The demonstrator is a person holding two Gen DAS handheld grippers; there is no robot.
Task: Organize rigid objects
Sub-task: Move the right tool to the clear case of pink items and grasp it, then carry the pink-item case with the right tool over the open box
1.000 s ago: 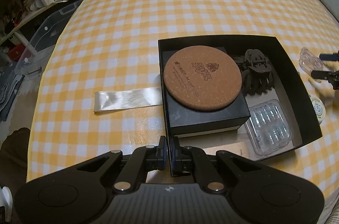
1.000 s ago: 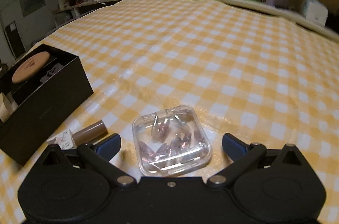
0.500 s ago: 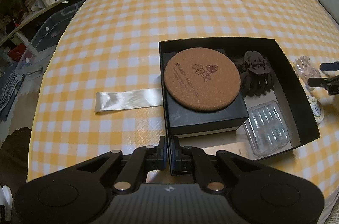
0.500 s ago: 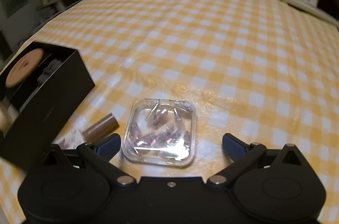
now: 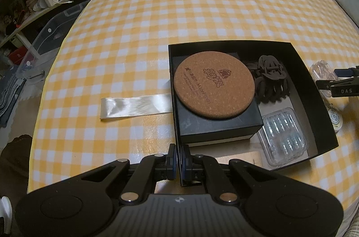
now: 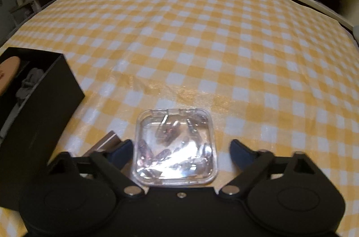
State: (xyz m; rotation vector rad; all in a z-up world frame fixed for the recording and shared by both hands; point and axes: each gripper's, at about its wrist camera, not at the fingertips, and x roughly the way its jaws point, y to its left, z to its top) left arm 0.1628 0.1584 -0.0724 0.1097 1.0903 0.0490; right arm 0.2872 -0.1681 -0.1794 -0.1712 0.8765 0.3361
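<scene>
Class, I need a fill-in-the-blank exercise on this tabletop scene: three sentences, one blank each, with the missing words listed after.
1. The left gripper is shut on the near wall of the ____ box.
2. The round cork coaster lies ____ the box.
3. The right gripper is ____, with the clear plastic case lying between its fingers on the checked tablecloth.

Missing words: black; inside; open
</scene>
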